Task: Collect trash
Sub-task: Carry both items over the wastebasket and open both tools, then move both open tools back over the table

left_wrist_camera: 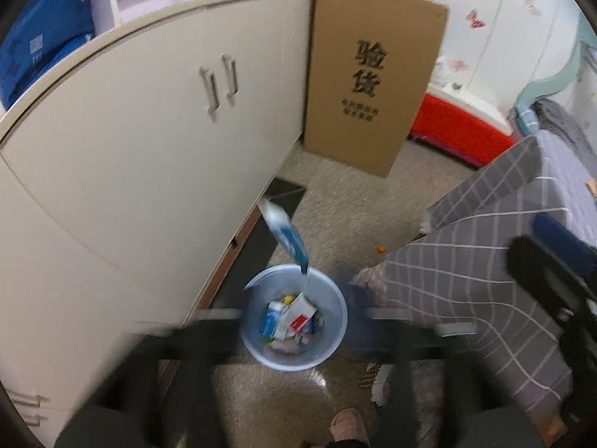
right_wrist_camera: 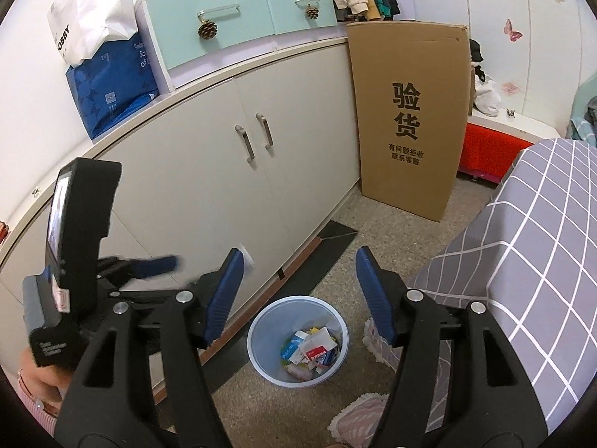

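- The right gripper (right_wrist_camera: 296, 298) is closest in its own view; its two blue fingers (right_wrist_camera: 224, 298) stand apart with nothing between them; it hangs above the bin and is free for the next piece of trash.
- The left gripper (left_wrist_camera: 294, 315) is blurry in its own view; its fingers look wide apart and hold nothing.
- A blue and white box (left_wrist_camera: 285, 233) is in the air, tipped with one end down, just over the rim of the bin; I think it is being dropped in right now.
- To do this step well, I would keep the open fingers right over the middle of the bin, so the box falls inside and does not hit the rim and bounce onto the floor.
- The light blue bin (right_wrist_camera: 261, 362) stands upright on the floor, near the white cupboard (right_wrist_camera: 209, 171); inside lie small boxes and papers, white, blue and red, in a loose heap at the bottom; there is lots of room left.
- A tiny orange bit (left_wrist_camera: 381, 249) lies on the floor beyond the bin, beside the grey checked cloth (left_wrist_camera: 481, 272); it may be trash too.
- Far back a tall cardboard box (right_wrist_camera: 408, 119) leans by the cupboard.
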A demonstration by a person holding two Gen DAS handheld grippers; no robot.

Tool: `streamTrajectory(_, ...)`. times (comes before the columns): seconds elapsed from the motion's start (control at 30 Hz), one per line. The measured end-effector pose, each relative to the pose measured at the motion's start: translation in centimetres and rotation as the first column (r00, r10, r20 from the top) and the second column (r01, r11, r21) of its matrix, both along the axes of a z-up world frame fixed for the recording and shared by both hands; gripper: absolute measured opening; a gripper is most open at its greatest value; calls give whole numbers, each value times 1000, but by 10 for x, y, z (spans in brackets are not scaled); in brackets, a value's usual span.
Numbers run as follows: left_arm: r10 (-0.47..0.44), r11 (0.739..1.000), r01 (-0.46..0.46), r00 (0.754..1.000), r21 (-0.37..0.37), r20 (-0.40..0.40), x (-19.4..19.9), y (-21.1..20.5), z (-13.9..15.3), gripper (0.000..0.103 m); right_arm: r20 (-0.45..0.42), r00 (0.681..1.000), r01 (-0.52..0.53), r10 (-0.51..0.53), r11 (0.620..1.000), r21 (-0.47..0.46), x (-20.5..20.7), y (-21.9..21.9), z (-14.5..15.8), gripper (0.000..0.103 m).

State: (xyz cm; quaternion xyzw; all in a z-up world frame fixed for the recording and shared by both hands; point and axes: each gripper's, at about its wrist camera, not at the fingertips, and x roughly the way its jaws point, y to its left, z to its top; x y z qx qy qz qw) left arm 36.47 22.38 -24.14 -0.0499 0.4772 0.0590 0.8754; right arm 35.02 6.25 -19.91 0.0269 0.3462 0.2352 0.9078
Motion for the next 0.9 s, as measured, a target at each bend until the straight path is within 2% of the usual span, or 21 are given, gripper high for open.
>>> streamTrajectory(0.3,11,999,-14,999,42,52,-14,-11,16,83,18,1000,20,-20,1000,14,-7,-13,14,62)
streamTrajectory(0.6,-22,997,12,991,74,130,-34,-40,54,83,56,997,50,-53,998,50,-25,-44,37,63)
streamTrajectory(0.9,-90,994,72,970,87,227,-55,-101,101,83,102,985,133,-142,987,96,-47,-111,65,66)
